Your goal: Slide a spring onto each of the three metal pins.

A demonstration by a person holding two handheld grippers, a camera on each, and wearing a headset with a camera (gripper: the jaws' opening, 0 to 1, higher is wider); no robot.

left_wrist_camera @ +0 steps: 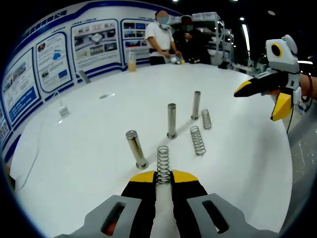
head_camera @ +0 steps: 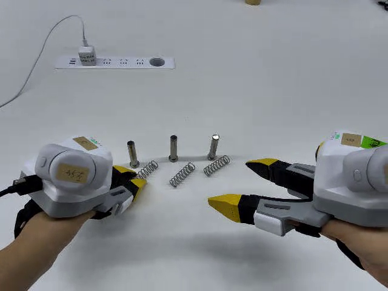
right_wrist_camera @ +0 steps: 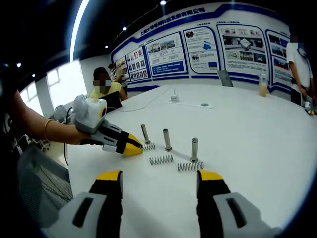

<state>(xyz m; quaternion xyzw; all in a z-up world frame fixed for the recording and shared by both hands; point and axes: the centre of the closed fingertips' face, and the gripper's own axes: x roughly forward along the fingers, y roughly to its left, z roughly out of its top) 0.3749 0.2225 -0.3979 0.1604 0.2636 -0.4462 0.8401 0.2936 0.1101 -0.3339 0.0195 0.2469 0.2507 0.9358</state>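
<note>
— What is held by the left gripper [left_wrist_camera: 163, 177]?
— The near end of the left spring [left_wrist_camera: 163, 161] is pinched between its yellow tips, with the jaws drawn almost together. The spring is laid on the white table [head_camera: 254, 91] just beside the left pin [left_wrist_camera: 134, 148].
— And the right gripper [head_camera: 241, 182]?
— It is spread wide above the table; nothing is gripped or touched.
— What differs by view?
— The pinch is seen in the left gripper view. A power strip [head_camera: 115, 62] with a charger [head_camera: 86, 54] is seen in the head view.
— Counts?
— Three upright pins are counted, with the middle pin [head_camera: 173, 148] and right pin [head_camera: 213, 147]. Three springs are counted, with the middle spring [head_camera: 182, 174] and right spring [head_camera: 216, 165].
</note>
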